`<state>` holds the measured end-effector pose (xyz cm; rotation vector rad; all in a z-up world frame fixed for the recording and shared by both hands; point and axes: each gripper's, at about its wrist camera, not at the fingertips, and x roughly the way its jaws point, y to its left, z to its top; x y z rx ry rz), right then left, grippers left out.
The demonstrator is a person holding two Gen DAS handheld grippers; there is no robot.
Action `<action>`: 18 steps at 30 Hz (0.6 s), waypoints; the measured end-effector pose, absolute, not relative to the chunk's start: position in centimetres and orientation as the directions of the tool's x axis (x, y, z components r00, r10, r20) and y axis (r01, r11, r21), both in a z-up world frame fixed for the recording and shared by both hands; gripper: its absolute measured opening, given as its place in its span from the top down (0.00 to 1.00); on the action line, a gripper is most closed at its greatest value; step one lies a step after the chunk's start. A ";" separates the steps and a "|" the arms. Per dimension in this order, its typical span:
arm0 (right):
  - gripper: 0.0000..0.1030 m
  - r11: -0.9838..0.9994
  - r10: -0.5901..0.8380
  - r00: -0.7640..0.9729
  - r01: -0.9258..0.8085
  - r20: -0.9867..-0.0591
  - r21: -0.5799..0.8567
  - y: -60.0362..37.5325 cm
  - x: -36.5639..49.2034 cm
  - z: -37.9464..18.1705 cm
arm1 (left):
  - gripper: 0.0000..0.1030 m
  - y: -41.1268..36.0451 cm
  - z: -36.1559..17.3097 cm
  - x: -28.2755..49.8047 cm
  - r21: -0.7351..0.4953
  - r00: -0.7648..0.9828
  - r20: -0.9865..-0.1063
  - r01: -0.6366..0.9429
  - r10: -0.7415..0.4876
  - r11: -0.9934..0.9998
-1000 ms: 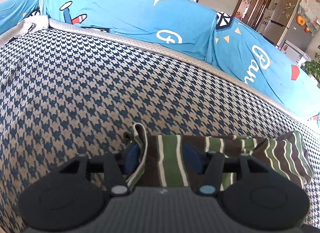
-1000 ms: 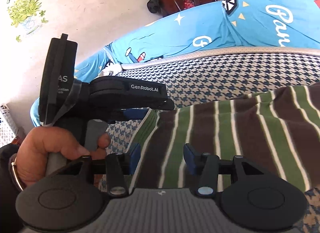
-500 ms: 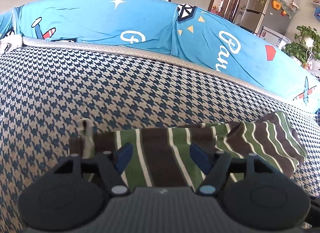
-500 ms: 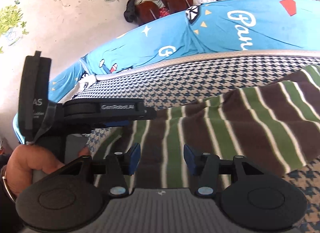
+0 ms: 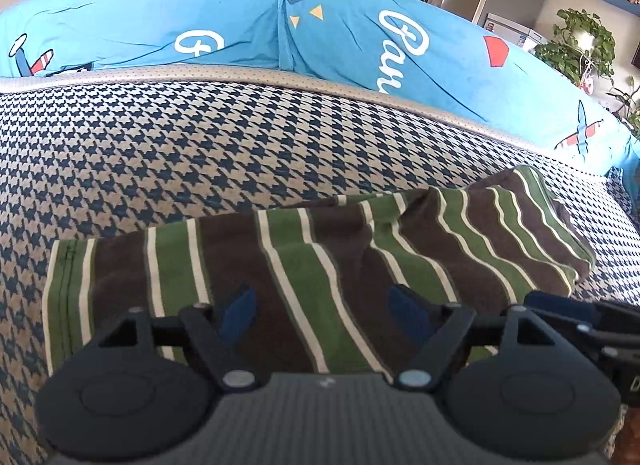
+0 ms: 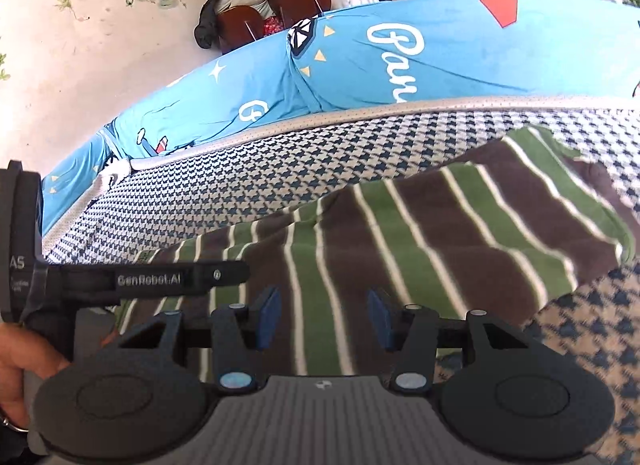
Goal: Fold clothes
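Nearest in the left wrist view, the left gripper (image 5: pixel 326 307) hangs over the striped garment (image 5: pixel 304 265) with its jaws wide; they have just been opening, and the cloth lies flat under and between the blue pads with neither pad pressing on it, so it looks let go. In the right wrist view the right gripper (image 6: pixel 323 319) stands with its jaws partly apart above the same garment (image 6: pixel 420 241); cloth shows between the pads, but they do not seem to pinch it. At the left of that view a hand (image 6: pixel 24 365) holds the handle of the other gripper. The garment, in brown, green and white stripes, lies as a long band across the houndstooth cushion (image 5: pixel 192 153) of what appears to be a sofa. Its left end is flat and square-edged, while the right end is bunched and rumpled, rising a little off the seat. Judging from that, at least one lengthwise fold seems done and laid down; what is left is probably to smooth the rumpled end and fold the band across into a compact stack. Behind the seat runs a pale piped edge, then the blue printed cover (image 5: pixel 360 37) over the backrest, and farther off, chairs, a doorway and a refrigerator.
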<state>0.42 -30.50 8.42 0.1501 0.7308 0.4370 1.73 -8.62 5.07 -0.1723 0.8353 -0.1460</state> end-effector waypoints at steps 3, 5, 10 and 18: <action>0.53 0.905 0.423 0.672 -0.344 -0.608 0.249 -31.1 1.4 8.9 | 0.17 -9.3 5.0 1.7 -0.201 0.659 -0.726 0.074 -0.199 0.977; 0.53 0.908 0.418 0.680 -0.344 -0.602 0.241 -31.6 2.2 9.1 | 0.15 -9.6 5.1 1.7 -0.193 0.660 -0.725 0.081 -0.198 0.978; 0.53 0.920 0.391 0.695 -0.324 -0.604 0.223 -32.3 4.2 9.1 | 0.13 -10.0 5.1 1.8 -0.186 0.663 -0.723 0.080 -0.192 0.979; 0.53 0.934 0.345 0.692 -0.317 -0.634 0.164 -31.8 7.1 7.7 | 0.09 -10.3 5.2 1.7 -0.165 0.669 -0.720 0.094 -0.185 0.982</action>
